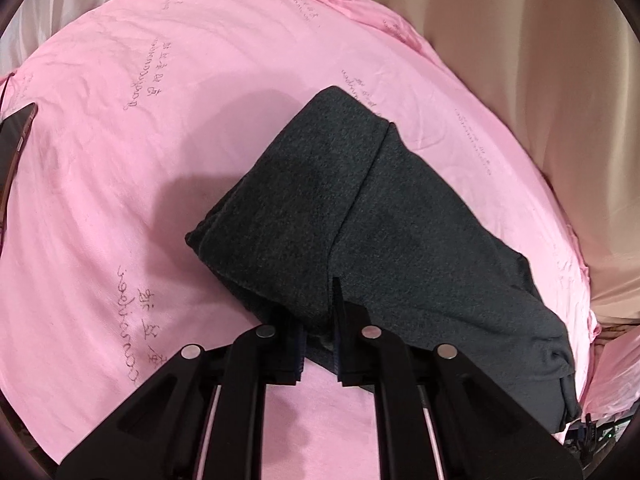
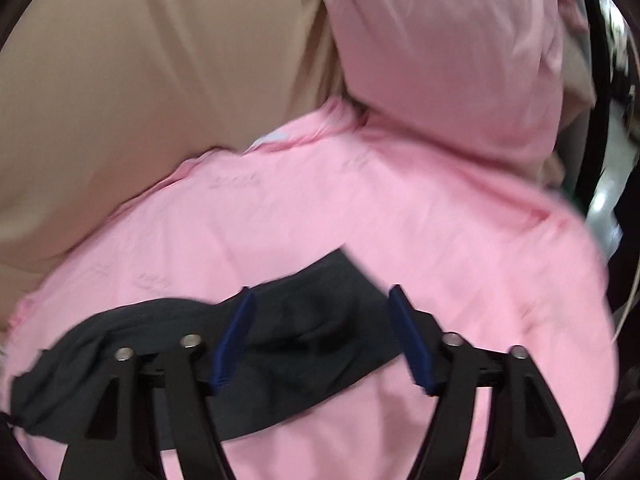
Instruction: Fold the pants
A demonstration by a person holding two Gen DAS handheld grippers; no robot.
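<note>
In the left wrist view, the dark grey pants (image 1: 360, 208) lie folded across the centre and lower right of the pink sheet (image 1: 140, 160), and the left gripper (image 1: 320, 320) is pinched tight on their near edge. In the blurred right wrist view, the right gripper (image 2: 320, 332) stands wide apart over the pants at lower centre, its 2 blue pads (image 2: 412, 344) gripping nothing.
</note>
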